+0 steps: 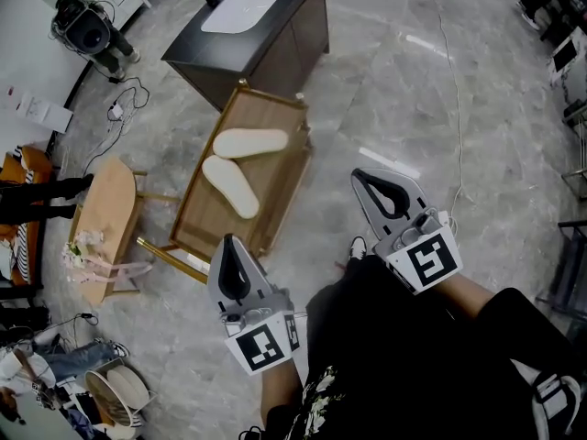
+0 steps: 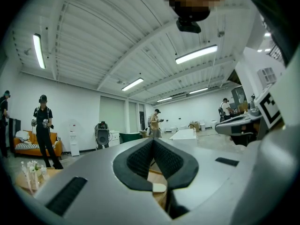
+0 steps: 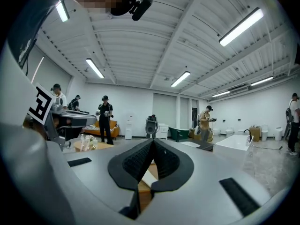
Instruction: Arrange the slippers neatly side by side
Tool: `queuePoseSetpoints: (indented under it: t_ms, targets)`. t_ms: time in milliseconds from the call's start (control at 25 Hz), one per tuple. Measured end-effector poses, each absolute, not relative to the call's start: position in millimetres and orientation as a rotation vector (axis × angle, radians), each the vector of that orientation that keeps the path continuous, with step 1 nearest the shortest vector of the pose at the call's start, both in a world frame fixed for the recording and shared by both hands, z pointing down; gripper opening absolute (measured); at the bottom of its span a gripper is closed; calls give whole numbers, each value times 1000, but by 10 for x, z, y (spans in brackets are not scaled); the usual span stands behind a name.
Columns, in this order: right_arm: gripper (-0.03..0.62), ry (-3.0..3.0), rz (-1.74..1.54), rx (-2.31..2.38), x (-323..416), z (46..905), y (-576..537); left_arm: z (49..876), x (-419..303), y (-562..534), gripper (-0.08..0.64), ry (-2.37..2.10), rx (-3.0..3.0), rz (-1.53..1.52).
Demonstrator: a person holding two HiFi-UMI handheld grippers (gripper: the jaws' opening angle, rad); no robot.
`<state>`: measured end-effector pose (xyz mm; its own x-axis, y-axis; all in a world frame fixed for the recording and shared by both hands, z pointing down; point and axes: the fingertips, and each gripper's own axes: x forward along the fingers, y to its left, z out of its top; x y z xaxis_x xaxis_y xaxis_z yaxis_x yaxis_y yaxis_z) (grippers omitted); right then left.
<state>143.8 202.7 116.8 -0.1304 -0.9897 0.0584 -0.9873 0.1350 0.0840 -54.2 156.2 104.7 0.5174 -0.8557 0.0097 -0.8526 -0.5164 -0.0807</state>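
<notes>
1. Shows the far slipper [image 1: 250, 142] lying crosswise on a rimmed wooden tabletop [image 1: 204, 220], cream-coloured and flat.
2. Shows the near slipper [image 1: 230, 186] on the same tabletop, set on a diagonal just below the far one.
3. Puts their left ends close together and their right ends splayed apart, in a V rather than side by side; cannot tell whether the left ends touch.
4. Finds the left gripper [image 1: 229, 246] low in the head view, near the tabletop's near edge, apart from both slippers.
5. In the left gripper view, shows the pads [image 2: 140, 159] pressed together at the tip, gripping nothing.
6. Finds the right gripper [image 1: 365, 178] over the floor [image 1: 413, 90], to the right of the tabletop and well apart from the slippers.
7. In the right gripper view, shows the pads [image 3: 138, 161] likewise closed tight, with nothing between the jaws.
8. Takes in a dark cabinet [image 1: 293, 35] with a white basin beyond the tabletop, and a small wooden side table [image 1: 108, 211] at its left.
</notes>
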Motion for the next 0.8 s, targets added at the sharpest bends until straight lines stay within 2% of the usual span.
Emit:
queuePoseSetpoints:
  t_ms: [800]
  targets:
    - [-3, -2405, 23, 1883, 1610, 1329, 1720, 1295, -393, 1428, -3, 1667, -2659, -141]
